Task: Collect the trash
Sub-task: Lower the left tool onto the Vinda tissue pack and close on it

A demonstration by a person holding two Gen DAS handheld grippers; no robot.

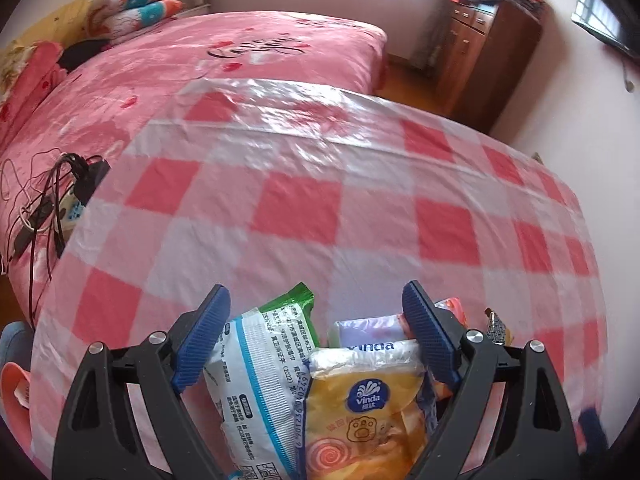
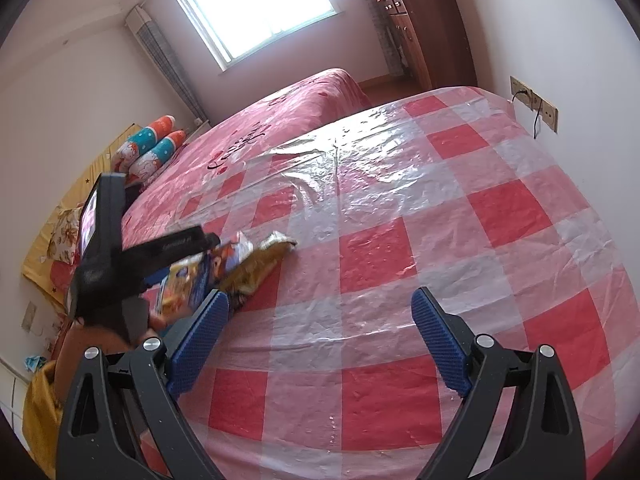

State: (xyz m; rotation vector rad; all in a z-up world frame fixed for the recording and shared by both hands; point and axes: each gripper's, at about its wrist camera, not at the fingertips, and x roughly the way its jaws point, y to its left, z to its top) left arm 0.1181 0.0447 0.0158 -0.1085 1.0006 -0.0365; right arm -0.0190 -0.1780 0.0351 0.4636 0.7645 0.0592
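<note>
Several empty wrappers sit bunched between the blue ribbed fingers (image 1: 202, 340) of the left tool (image 1: 316, 304), filling the lower middle of the left wrist view. Its jaws stand spread wide, and I cannot tell whether the pads press on the bundle or merely flank it. Nearest the lens is a glossy yellow tissue pack (image 1: 366, 416) with a round blue logo; to its left lies a white and blue crinkled pouch (image 1: 252, 384), with a green foil packet (image 1: 294, 302) poking out behind it. Their long axes run roughly along the tool's own pointing line, up the frame.

From the right wrist view the same bundle appears at middle left, with a crumpled gold wrapper (image 2: 260, 264) trailing toward the centre and its tip apparently resting on the desk (image 2: 460, 240). That desk wears a shiny, wrinkled plastic cover in red and white checks. The right tool (image 2: 320, 312) hovers over bare cloth, jaws spread and pinching nothing; the trash lies up and to the left of it, so the left hand is plainly the nearer. Behind is a pink bed (image 1: 224, 60).
</note>
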